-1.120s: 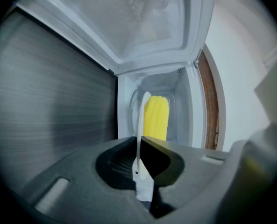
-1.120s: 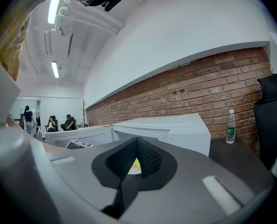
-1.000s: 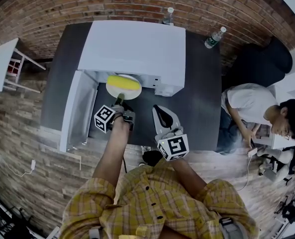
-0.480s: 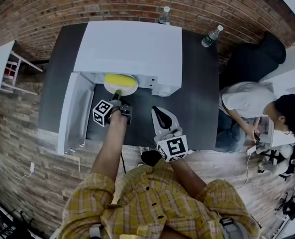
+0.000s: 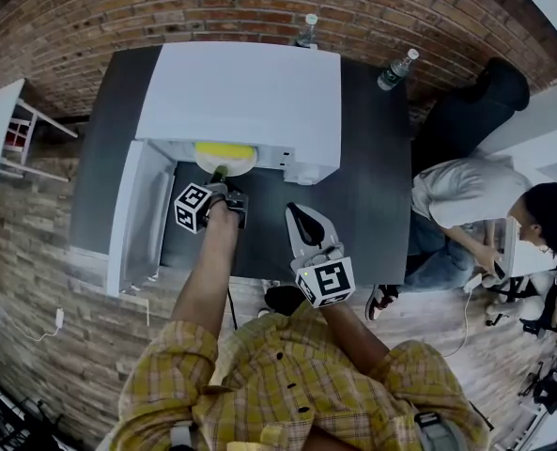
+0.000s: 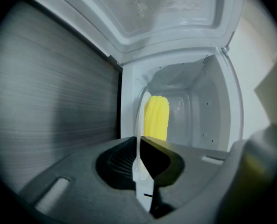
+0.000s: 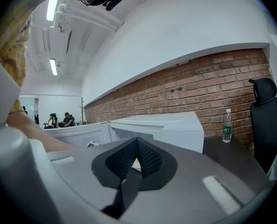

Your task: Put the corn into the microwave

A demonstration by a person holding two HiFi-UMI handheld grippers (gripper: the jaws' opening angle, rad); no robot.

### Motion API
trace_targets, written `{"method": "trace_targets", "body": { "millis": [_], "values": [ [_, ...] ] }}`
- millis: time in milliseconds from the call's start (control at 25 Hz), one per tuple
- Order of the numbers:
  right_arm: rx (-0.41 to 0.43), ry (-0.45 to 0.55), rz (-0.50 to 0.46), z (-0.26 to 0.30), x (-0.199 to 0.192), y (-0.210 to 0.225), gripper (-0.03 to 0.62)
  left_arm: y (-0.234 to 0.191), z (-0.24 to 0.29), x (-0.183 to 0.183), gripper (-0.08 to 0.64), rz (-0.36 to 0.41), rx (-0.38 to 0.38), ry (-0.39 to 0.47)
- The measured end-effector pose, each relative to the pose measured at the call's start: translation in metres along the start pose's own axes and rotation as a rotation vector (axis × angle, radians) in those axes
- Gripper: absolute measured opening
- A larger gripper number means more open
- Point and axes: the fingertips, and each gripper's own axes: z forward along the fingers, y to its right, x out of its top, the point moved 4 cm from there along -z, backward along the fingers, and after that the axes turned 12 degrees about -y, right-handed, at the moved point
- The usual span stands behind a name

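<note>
Yellow corn (image 6: 156,118), one cob, on one plate (image 6: 138,121) gripped by left tongs (image 5: 220,176) in one microwave (image 5: 245,87); right tongs (image 7: 137,143) closed, empty

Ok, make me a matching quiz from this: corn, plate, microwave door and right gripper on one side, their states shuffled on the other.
Things:
1. corn
2. plate
3. microwave door
4. right gripper

States:
A. open, standing out at the left of the microwave
B. jaws together, nothing between them, over the dark table
C. yellow, lying on the plate at the microwave's opening
D. rim pinched by the left gripper

Pairs: 1-C, 2-D, 3-A, 4-B
</note>
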Motion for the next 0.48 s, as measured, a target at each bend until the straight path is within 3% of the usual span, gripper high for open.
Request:
{"method": "trace_targets", "body": {
  "millis": [480],
  "values": [
    [0.012, 0.008, 0.012, 0.002, 0.003, 0.005, 0.003, 0.006, 0.014, 0.009, 0.017, -0.007, 0.015, 0.023]
  ]
}}
